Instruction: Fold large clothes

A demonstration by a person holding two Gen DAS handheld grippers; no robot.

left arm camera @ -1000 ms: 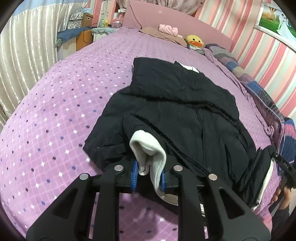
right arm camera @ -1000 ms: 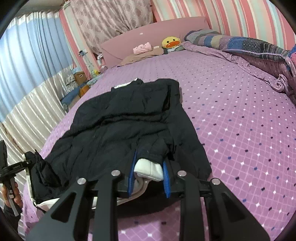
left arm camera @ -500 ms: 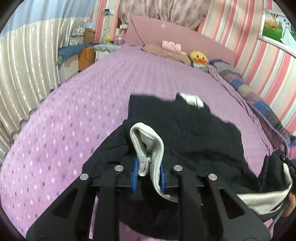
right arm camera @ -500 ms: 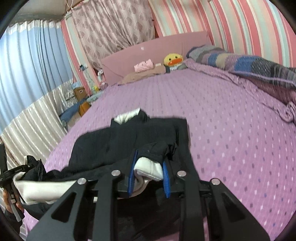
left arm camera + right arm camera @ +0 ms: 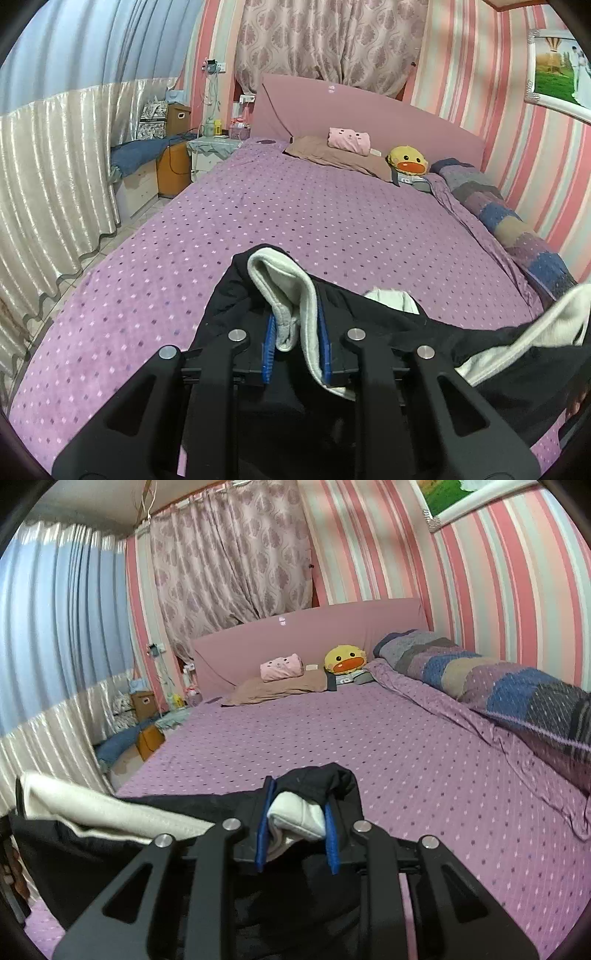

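Observation:
A large black jacket with white fleece lining (image 5: 436, 332) hangs lifted between my two grippers above the purple dotted bed (image 5: 332, 221). My left gripper (image 5: 295, 343) is shut on one folded corner, white lining bulging between its blue pads. My right gripper (image 5: 297, 827) is shut on the other corner of the jacket (image 5: 110, 834), black shell over white lining. The jacket's edge stretches sideways between them, and most of its body hangs below, hidden behind the grippers.
At the headboard lie a brown pillow (image 5: 340, 155), a pink roll (image 5: 349, 136) and a yellow duck plush (image 5: 408, 160). A striped quilt (image 5: 498, 686) runs along the bed's right side. Bedside tables and boxes (image 5: 170, 162) stand by the curtain on the left.
Both grippers have risen and pulled the jacket up off the bed. It lay spread flat a second ago and now hangs between them, with the bed bare ahead.

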